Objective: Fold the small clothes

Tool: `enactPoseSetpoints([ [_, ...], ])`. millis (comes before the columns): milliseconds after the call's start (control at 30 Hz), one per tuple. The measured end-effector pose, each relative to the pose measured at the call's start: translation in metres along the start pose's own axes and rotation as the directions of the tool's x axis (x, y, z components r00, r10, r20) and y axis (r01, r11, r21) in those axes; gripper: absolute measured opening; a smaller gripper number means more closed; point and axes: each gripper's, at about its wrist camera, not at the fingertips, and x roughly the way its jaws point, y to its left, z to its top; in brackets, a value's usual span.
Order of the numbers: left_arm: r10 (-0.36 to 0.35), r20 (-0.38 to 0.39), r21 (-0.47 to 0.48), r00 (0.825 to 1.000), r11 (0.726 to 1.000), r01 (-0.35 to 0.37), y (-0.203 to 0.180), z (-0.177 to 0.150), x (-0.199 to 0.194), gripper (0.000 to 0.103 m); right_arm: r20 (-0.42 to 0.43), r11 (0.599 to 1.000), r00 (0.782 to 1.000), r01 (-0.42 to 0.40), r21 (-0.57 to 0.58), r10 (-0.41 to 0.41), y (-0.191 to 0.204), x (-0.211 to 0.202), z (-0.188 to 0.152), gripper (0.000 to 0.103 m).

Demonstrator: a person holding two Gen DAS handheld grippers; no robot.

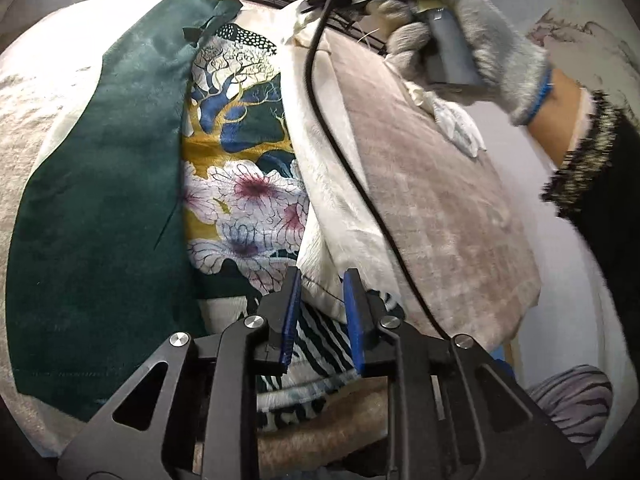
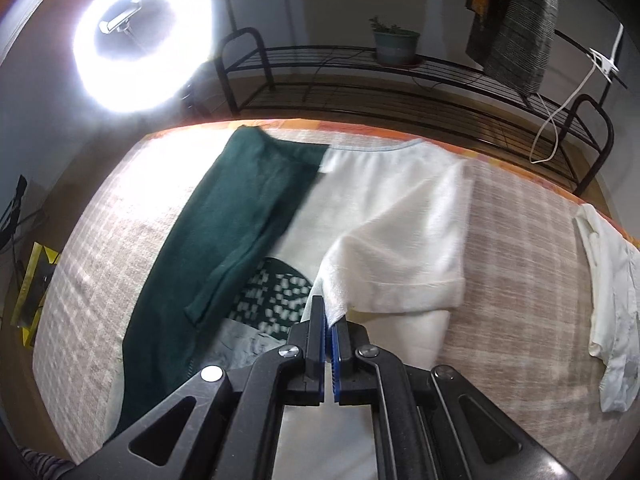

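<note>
A small shirt, white with a dark green side panel (image 1: pixel 100 200) and a flower-and-tree print (image 1: pixel 244 184), lies on the bed. In the right wrist view its white body (image 2: pixel 384 208) and green panel (image 2: pixel 240 216) lie spread out. My right gripper (image 2: pixel 330 322) is shut on the white sleeve's edge (image 2: pixel 340 304) and lifts it. My left gripper (image 1: pixel 320 292) is open, its jaws either side of the shirt's white hem (image 1: pixel 324 280). The gloved right hand (image 1: pixel 460 28) holds the other gripper at the top of the left wrist view.
The bed has a beige woven cover (image 2: pixel 520 280). Another white garment (image 2: pixel 612 304) lies at its right edge. A black metal rack (image 2: pixel 400 80) with a potted plant (image 2: pixel 396 44) stands behind the bed, next to a bright ring light (image 2: pixel 136 44). A black cable (image 1: pixel 352 184) crosses the shirt.
</note>
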Motion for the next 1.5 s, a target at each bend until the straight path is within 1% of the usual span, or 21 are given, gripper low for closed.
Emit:
enactPoseSetpoints([
  [33, 0.005, 0.005, 0.010, 1.000, 1.000, -0.005, -0.001, 0.000, 0.002, 0.020, 0.003, 1.000, 1.000, -0.004, 0.007, 0.004, -0.005, -0.002, -0.001, 0.000],
  [67, 0.003, 0.012, 0.014, 1.000, 1.000, -0.003, -0.001, 0.000, 0.003, 0.016, 0.005, 1.000, 1.000, -0.009, 0.014, 0.009, -0.009, -0.004, -0.002, 0.000],
  [100, -0.007, 0.015, 0.015, 1.000, 1.000, 0.007, -0.001, 0.001, 0.004, 0.000, 0.009, 1.000, 1.000, -0.014, 0.019, 0.014, -0.012, -0.006, -0.003, 0.000],
  [133, -0.026, 0.013, 0.011, 1.000, 1.000, 0.026, -0.001, 0.001, 0.004, 0.000, 0.013, 1.000, 1.000, -0.019, 0.025, 0.019, -0.016, -0.008, -0.004, 0.000],
  [267, -0.044, 0.037, 0.011, 0.998, 0.999, 0.043, -0.005, -0.002, -0.007, 0.000, 0.018, 0.999, 1.000, -0.026, 0.031, 0.025, -0.020, -0.009, -0.004, 0.000],
  [333, -0.028, 0.060, 0.023, 0.998, 0.999, 0.027, -0.008, -0.007, -0.020, 0.000, 0.021, 0.999, 0.999, -0.028, 0.029, 0.027, -0.021, -0.010, -0.004, 0.000],
  [433, -0.021, 0.083, 0.004, 0.996, 1.000, 0.021, -0.006, -0.011, -0.032, 0.000, 0.031, 0.999, 0.999, -0.027, 0.023, 0.027, -0.020, -0.012, -0.002, 0.000],
  [467, -0.013, 0.093, 0.006, 0.996, 1.000, 0.013, -0.006, -0.011, -0.035, 0.000, 0.034, 0.999, 0.999, -0.027, 0.024, 0.027, -0.020, -0.013, -0.002, 0.000],
  [533, 0.038, 0.117, 0.029, 0.992, 0.999, -0.042, -0.007, -0.010, -0.036, 0.000, 0.038, 0.999, 0.999, -0.030, 0.026, 0.029, -0.019, -0.013, 0.000, 0.000],
  [600, 0.037, 0.107, 0.010, 0.994, 0.999, -0.038, -0.001, -0.005, -0.032, 0.000, 0.035, 1.000, 0.999, -0.024, 0.016, 0.023, -0.016, -0.013, 0.000, 0.000],
  [633, 0.021, 0.084, -0.007, 0.996, 1.000, -0.021, 0.003, -0.001, -0.026, 0.003, 0.035, 1.000, 0.999, -0.023, 0.011, 0.022, -0.015, -0.013, 0.000, 0.000],
  [667, 0.023, 0.069, -0.012, 0.997, 1.000, -0.022, 0.005, 0.001, -0.020, 0.013, 0.035, 1.000, 0.999, -0.025, 0.007, 0.024, -0.014, -0.013, 0.000, 0.000],
  [700, 0.029, 0.060, -0.013, 0.998, 1.000, -0.028, 0.006, 0.003, -0.016, 0.025, 0.035, 1.000, 0.999, -0.025, 0.005, 0.025, -0.013, -0.013, -0.001, 0.000],
  [733, 0.022, 0.051, -0.015, 0.998, 1.000, -0.021, 0.007, 0.006, -0.011, 0.029, 0.034, 1.000, 0.999, -0.022, 0.002, 0.022, -0.013, -0.014, -0.001, 0.000],
  [867, 0.003, 0.003, 0.018, 1.000, 1.000, -0.003, 0.001, 0.011, 0.008, 0.029, 0.037, 1.000, 0.999, -0.022, 0.006, 0.022, -0.018, -0.016, -0.002, 0.000],
  [933, -0.004, 0.001, 0.045, 1.000, 0.999, 0.004, -0.004, 0.010, 0.011, 0.003, 0.038, 1.000, 0.999, -0.021, 0.009, 0.020, -0.023, -0.017, -0.002, 0.000],
  [967, -0.008, -0.006, 0.047, 1.000, 0.999, 0.008, -0.005, 0.009, 0.013, 0.000, 0.039, 1.000, 0.999, -0.021, 0.011, 0.020, -0.025, -0.017, -0.002, 0.000],
  [1033, -0.046, 0.012, 0.021, 0.999, 0.999, 0.046, -0.002, 0.007, 0.006, 0.000, 0.042, 1.000, 0.999, -0.021, 0.018, 0.020, -0.030, -0.019, -0.003, 0.000],
  [1133, -0.054, 0.050, 0.018, 0.997, 0.998, 0.053, -0.004, 0.005, -0.012, 0.000, 0.043, 0.999, 0.999, -0.023, 0.035, 0.022, -0.038, -0.019, -0.003, 0.000],
  [1333, -0.016, 0.116, 0.014, 0.993, 1.000, 0.014, -0.004, -0.001, -0.046, 0.000, 0.055, 0.998, 0.998, -0.038, 0.042, 0.036, -0.037, -0.022, -0.001, 0.000],
  [1500, 0.019, 0.114, -0.014, 0.993, 1.000, -0.017, 0.010, -0.005, -0.055, 0.000, 0.056, 0.998, 0.996, -0.066, -0.010, 0.067, -0.006, -0.018, 0.006, 0.000],
])
